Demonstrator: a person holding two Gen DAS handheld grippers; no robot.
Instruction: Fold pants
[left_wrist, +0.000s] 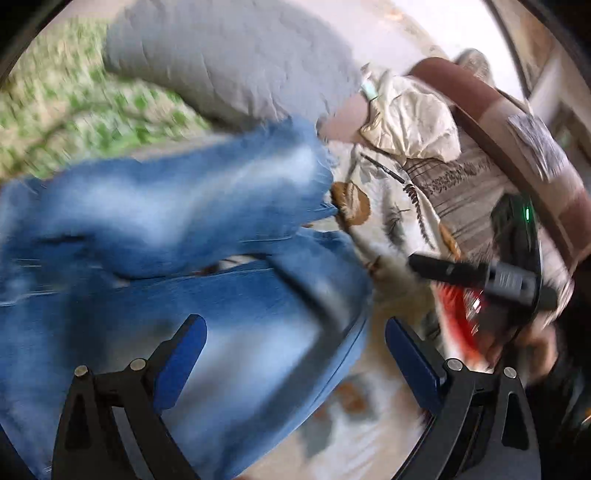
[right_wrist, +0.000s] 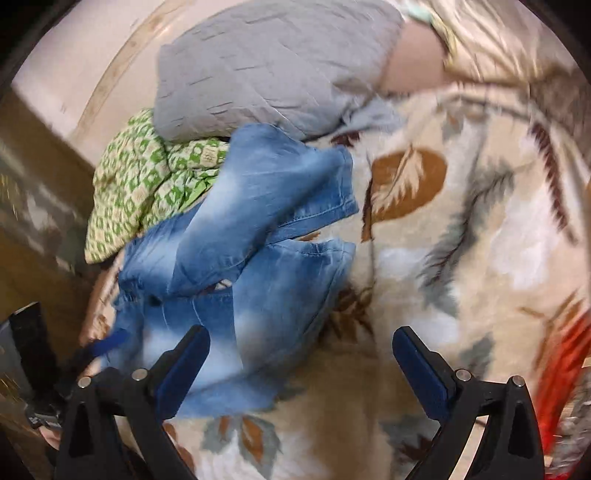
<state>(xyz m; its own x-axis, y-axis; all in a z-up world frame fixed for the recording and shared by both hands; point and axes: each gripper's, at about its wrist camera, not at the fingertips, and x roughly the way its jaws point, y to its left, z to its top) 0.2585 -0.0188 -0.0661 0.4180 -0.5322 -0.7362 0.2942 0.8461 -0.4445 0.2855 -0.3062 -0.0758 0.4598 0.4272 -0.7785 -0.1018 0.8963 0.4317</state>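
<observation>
Faded blue jeans lie crumpled on a beige leaf-print blanket, legs bunched and overlapping. In the left wrist view the jeans fill the left and centre, blurred. My left gripper is open and empty, held just above the jeans, its left finger over the denim. My right gripper is open and empty, over the near edge of the jeans and the blanket. The right gripper also shows in the left wrist view as a dark blurred shape at the right.
A grey quilted pillow lies behind the jeans. A green patterned cloth is bunched at their left. A cream cloth and a brown headboard are at the right. Something red is at the blanket's right edge.
</observation>
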